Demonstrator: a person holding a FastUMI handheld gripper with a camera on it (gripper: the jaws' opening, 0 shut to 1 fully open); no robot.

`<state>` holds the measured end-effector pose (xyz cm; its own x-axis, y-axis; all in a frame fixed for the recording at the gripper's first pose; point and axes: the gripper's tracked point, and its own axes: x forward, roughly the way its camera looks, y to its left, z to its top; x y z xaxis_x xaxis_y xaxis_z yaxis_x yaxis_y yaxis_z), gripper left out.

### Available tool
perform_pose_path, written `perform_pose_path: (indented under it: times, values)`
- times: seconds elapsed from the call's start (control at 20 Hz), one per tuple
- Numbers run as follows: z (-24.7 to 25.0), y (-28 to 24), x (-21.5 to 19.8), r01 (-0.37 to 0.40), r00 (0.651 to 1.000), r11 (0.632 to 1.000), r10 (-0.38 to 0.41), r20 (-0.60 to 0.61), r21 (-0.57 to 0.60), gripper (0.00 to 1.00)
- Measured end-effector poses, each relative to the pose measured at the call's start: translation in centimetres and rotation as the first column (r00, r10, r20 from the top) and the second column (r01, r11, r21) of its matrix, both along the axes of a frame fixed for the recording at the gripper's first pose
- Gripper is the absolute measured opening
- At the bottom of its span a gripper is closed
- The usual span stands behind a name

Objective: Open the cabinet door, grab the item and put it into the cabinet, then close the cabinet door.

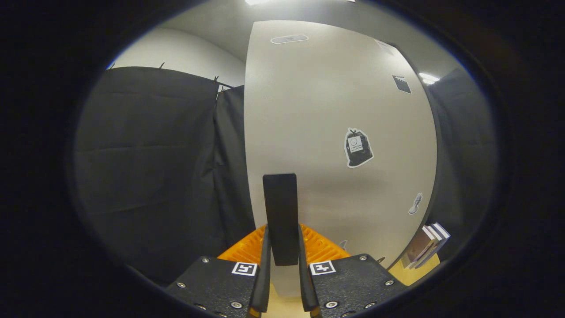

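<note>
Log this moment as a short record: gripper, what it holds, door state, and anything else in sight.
gripper: fingers closed on the black door handle, one on each side
door: pale cabinet door, swung open, its edge facing the camera
door markings: dark bag-shaped sticker, smaller stickers nearer the far edge
inside cabinet: a few books standing on a wooden shelf beyond the door
item to store: cannot tell
task stage: door being handled at the handle
</note>
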<state>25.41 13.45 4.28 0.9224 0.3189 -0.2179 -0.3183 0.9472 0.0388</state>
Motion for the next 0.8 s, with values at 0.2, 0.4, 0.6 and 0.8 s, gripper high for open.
perform_pose_path:
  times: [0.2,0.4,0.6,0.8]
  values:
    - [0.6,-0.6,-1.7,-0.003,1.0,1.0,0.003,-0.01,0.009,0.29]
    - [0.9,-1.4,-2.8,0.011,1.0,1.0,-0.011,0.0,0.026,0.29]
    - [1.2,-2.1,-3.5,0.034,0.999,0.999,-0.034,0.017,0.005,0.27]
    - [1.4,-2.7,-4.4,0.069,0.998,0.997,-0.069,0.01,0.043,0.25]
